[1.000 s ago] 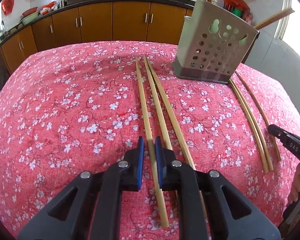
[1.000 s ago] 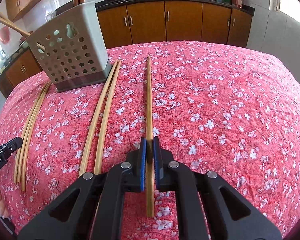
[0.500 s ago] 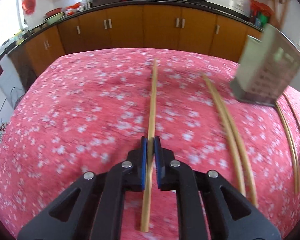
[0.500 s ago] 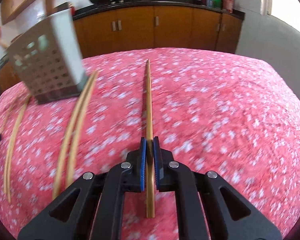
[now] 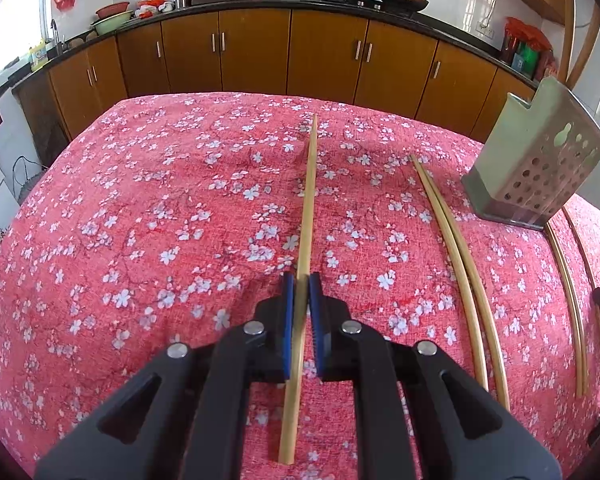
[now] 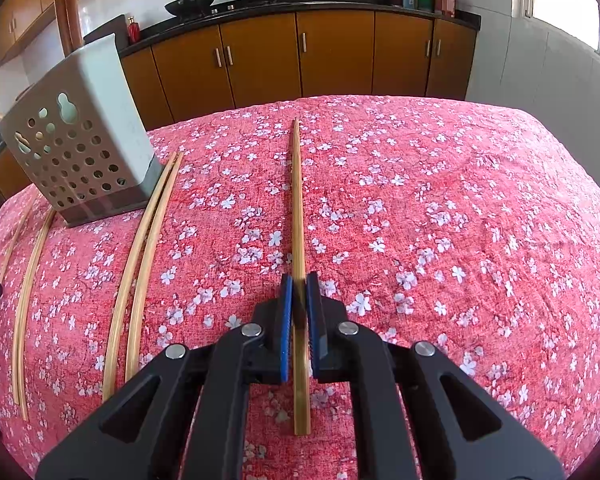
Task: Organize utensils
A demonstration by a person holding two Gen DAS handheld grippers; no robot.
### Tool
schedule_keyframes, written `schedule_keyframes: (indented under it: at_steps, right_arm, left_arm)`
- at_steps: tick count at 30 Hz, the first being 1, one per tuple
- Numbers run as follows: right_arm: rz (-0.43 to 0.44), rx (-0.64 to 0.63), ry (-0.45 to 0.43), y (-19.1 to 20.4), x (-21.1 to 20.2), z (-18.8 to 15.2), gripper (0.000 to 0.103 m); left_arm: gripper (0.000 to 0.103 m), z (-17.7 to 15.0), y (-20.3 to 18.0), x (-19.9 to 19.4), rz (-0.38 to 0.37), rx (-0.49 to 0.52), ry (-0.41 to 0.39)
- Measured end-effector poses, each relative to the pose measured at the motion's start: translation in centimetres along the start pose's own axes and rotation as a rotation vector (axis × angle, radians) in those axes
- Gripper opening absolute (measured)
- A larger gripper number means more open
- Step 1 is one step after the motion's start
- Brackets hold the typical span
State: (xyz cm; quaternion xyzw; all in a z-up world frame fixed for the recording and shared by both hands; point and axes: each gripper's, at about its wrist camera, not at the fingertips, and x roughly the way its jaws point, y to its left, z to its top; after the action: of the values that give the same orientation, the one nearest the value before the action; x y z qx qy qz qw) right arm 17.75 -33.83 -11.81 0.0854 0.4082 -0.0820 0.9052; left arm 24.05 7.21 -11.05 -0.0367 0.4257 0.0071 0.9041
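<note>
Broadly, a surface (image 5: 148, 208) covered in red cloth with small white blossoms fills both views, and behind it runs a row of brown kitchen cabinets (image 5: 260, 52) under a dark counter carrying woks and jars. On the cloth stands a pale perforated utensil holder (image 6: 80, 148), upright on a darker base; in the left wrist view it sits at the far right of the surface (image 5: 540, 168), in the right wrist view at the far left.

Next in size come the black tongs. The left tongs (image 5: 301, 292) are closed down on a single bamboo chopstick (image 5: 309, 192), its blue pads pressed to either side of the stick, which runs straight ahead from between them and also sticks out back toward the camera. The right tongs (image 6: 299, 292) are likewise clamped on a second bamboo chopstick (image 6: 297, 200), gripped between blue pads in the same way, pointing away over the cloth.

Loose chopsticks lie flat on the surface. A pair (image 6: 144, 264) rests side by side just beside the holder's base, its far ends close to the base's corner; the same pair shows in the left wrist view (image 5: 460, 264), between the held stick and the holder. Further chopsticks (image 5: 568, 292) lie on the holder's other side, near the surface's edge, also seen at the left margin of the right wrist view (image 6: 24, 304).
</note>
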Motion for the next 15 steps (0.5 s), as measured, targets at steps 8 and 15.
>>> schedule_keyframes:
  at_steps: [8, 15]
  right_arm:
    - [-0.004, -0.003, 0.0, 0.2, -0.02, -0.02, 0.008]
    - [-0.005, -0.004, 0.0, 0.28, -0.07, -0.07, 0.008]
  left_arm:
    - [0.012, -0.05, 0.02, -0.02, 0.001, 0.001, 0.0]
    - [0.012, -0.11, 0.01, 0.05, 0.0, 0.0, 0.0]
